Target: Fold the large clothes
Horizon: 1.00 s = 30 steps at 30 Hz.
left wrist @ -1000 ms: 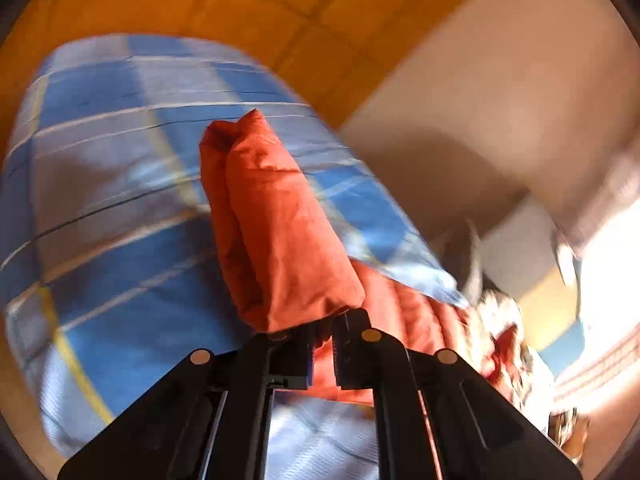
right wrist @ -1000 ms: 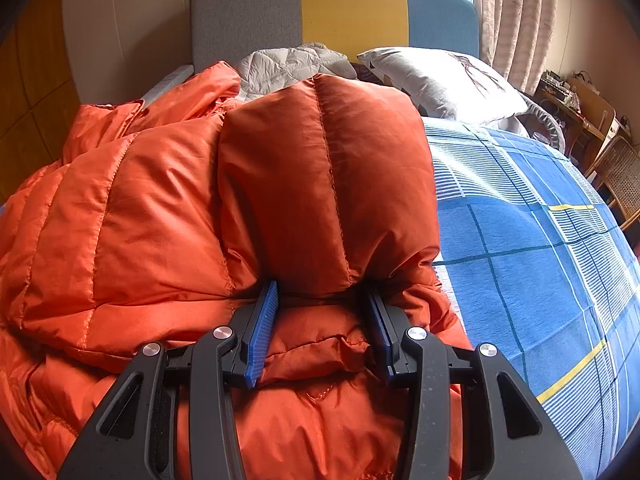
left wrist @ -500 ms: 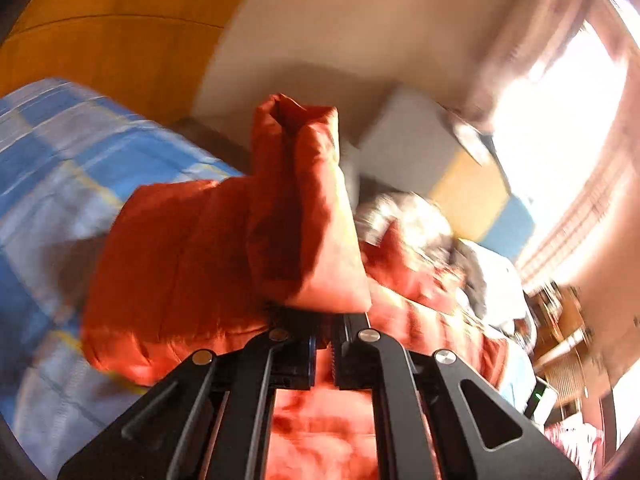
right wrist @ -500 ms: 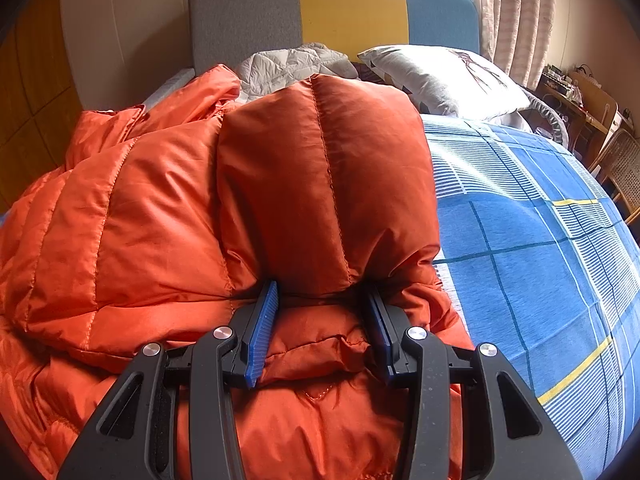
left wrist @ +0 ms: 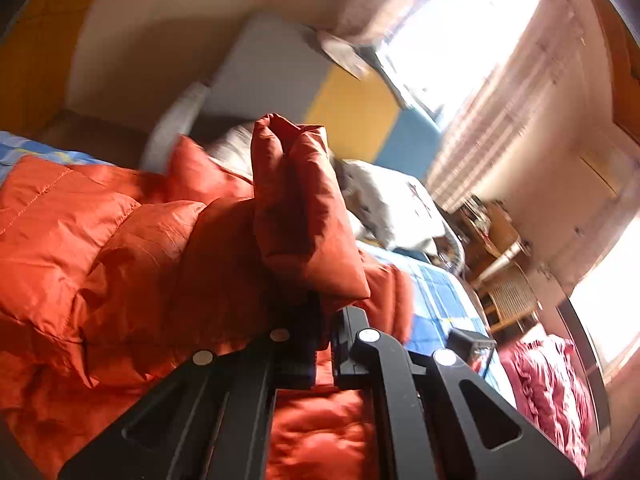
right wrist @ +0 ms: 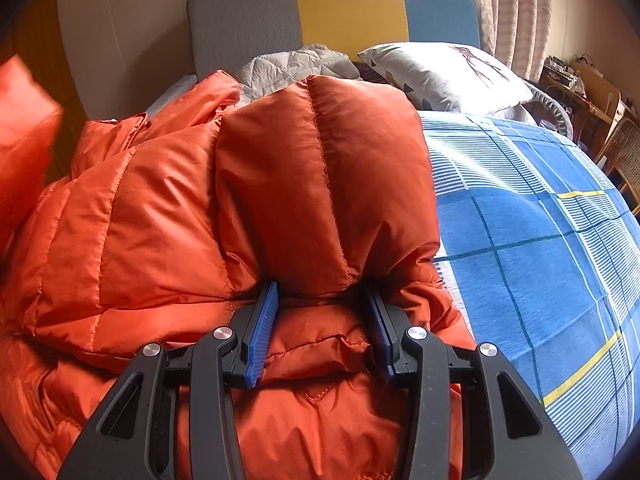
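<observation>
An orange puffer jacket (right wrist: 160,208) lies bunched on the bed. My right gripper (right wrist: 320,308) is shut on a thick padded fold of it (right wrist: 320,168), with a blue pad (right wrist: 262,332) pressing on each side. In the left wrist view my left gripper (left wrist: 326,320) is shut on a thin end of the same jacket (left wrist: 300,208), which stands up from the fingers above the rest of the jacket (left wrist: 80,248). That held end shows as an orange blur (right wrist: 24,128) at the left edge of the right wrist view.
A blue checked sheet (right wrist: 540,220) covers the bed to the right of the jacket. Behind stand a grey, yellow and blue headboard (right wrist: 348,4), a white pillow (right wrist: 448,72) and a pale quilt (right wrist: 296,64). A desk and chair (right wrist: 596,96) stand far right. Red cloth (left wrist: 548,384) lies beyond the bed.
My left gripper has swung with the jacket end from over the blue sheet to above the jacket, rolling as it went. The end now shows in the right wrist view. The right gripper has kept still.
</observation>
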Motion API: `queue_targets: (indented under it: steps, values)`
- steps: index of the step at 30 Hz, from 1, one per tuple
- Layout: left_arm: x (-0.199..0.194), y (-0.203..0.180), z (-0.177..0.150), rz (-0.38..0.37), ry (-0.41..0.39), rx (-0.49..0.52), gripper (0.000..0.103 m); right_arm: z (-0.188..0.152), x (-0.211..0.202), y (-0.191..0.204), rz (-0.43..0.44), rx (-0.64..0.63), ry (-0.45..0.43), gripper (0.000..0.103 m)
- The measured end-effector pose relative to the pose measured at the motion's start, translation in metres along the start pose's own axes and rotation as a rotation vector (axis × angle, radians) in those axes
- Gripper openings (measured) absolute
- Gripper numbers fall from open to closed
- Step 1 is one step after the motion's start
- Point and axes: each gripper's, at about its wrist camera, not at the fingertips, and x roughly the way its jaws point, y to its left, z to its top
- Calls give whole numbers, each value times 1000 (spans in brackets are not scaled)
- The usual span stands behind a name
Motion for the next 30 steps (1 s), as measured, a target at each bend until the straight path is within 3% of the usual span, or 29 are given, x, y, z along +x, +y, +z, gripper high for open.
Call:
queue_targets:
  steps: [8,13,17,21,27,30]
  values:
    - [48,-23,-20,-100,119,33,4,1,0,-5,25,19,-3,43]
    - [73,-21,-34,-108,184,27,6,0,0,-5,27,19,-3,43]
    - [74,-16,-40,-126,195,25,23,0,0,-5,26,18,-3,43]
    - [63,-17,-41,-188,179,8,67,0,-1,-5,21,14,-2,43]
    - [36,-9,-37,-184,125,0,64,0,0,-3,20,15,-1,43]
    - [6,22,-33,-116,63,-45,62,0,-1,-1,11,8,0,43]
